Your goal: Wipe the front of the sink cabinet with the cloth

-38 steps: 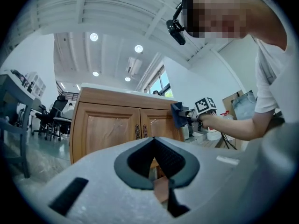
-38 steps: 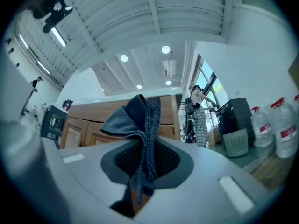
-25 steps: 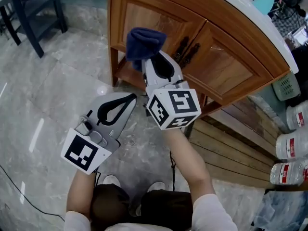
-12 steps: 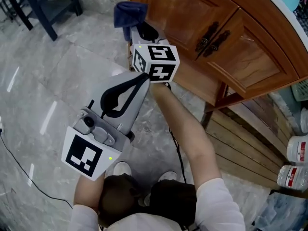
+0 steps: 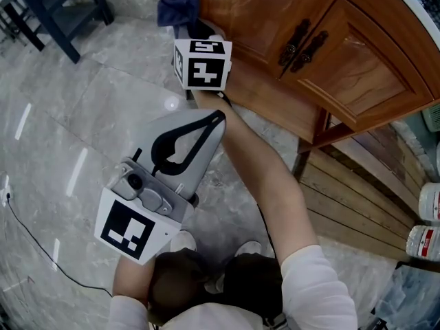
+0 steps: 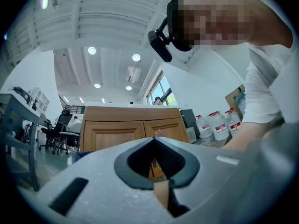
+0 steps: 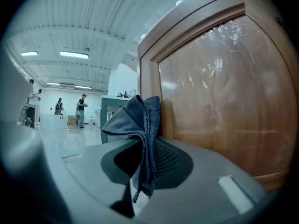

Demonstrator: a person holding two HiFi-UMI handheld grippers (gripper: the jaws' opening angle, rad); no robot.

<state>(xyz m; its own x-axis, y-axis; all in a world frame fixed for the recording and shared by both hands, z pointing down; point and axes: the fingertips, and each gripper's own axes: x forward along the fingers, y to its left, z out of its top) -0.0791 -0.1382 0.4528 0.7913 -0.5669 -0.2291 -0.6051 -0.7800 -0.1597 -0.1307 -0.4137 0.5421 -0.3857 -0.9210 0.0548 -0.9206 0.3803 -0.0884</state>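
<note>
The wooden sink cabinet (image 5: 357, 81) fills the top right of the head view, with two dark handles (image 5: 302, 43) where its doors meet. A dark blue cloth (image 5: 176, 9) is pinched in my right gripper (image 5: 188, 25), which is shut on it at the left edge of the left door. In the right gripper view the folded cloth (image 7: 140, 118) sticks up from the right gripper (image 7: 142, 146) against the door panel (image 7: 224, 92). My left gripper (image 5: 214, 121) hangs lower, shut and empty, away from the cabinet (image 6: 126, 125).
Dark table legs (image 5: 62, 12) stand on the marble floor at the top left. A thin cable (image 5: 27, 232) runs along the floor on the left. Wooden planks (image 5: 344, 198) and water bottles (image 5: 427, 201) lie to the cabinet's right.
My right gripper carried the cloth leftward from the middle of the cabinet front to the left door's outer edge. The left gripper rose a little, staying shut.
</note>
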